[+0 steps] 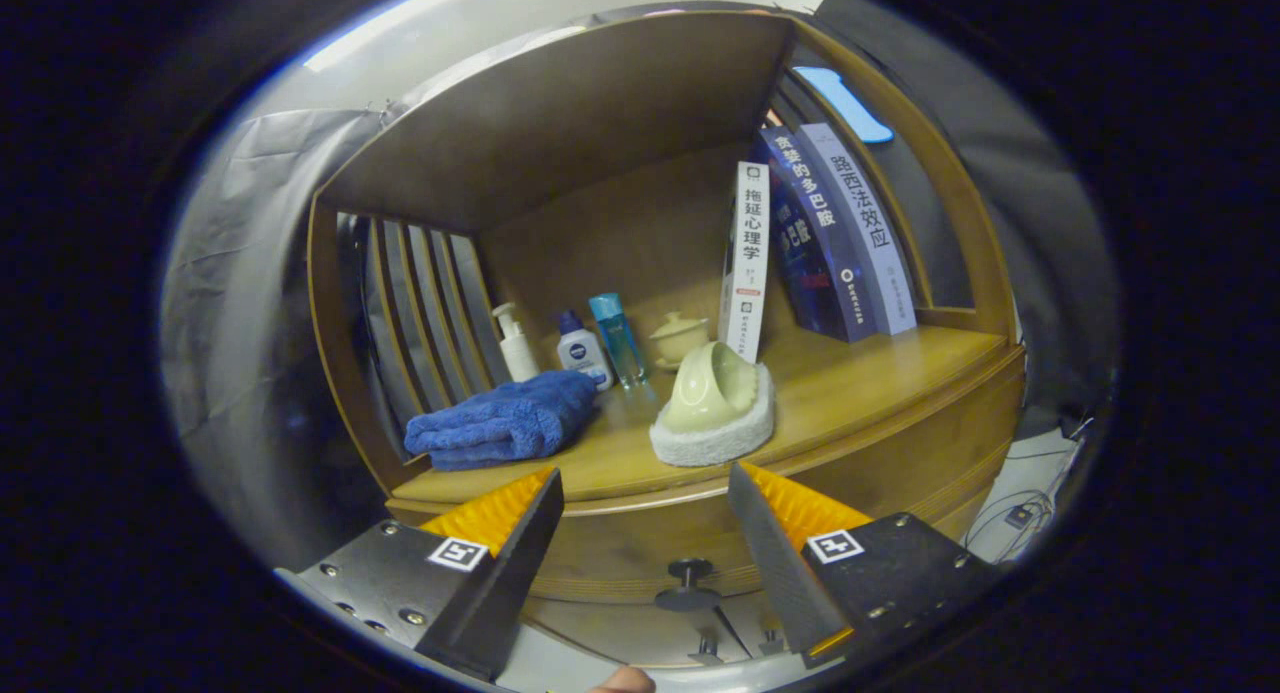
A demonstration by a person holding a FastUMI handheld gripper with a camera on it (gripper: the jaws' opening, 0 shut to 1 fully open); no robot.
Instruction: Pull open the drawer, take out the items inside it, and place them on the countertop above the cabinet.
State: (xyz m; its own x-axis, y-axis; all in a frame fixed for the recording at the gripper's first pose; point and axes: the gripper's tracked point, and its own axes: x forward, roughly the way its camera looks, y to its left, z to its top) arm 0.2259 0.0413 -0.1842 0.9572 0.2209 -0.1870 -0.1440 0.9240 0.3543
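My gripper is open with nothing between its fingers, held just in front of the wooden cabinet. Below and between the fingers is the drawer front with its dark round knob; I cannot tell whether the drawer is open. Just beyond the fingertips lies the countertop. A pale green slipper with a white fleece sole rests on it near the front edge. A folded blue towel lies to the slipper's left.
At the back of the countertop stand a white pump bottle, a small white-and-blue bottle, a teal bottle and a lidded cream cup. Books lean at the right. Slatted side panel at left. Cables lie on the floor.
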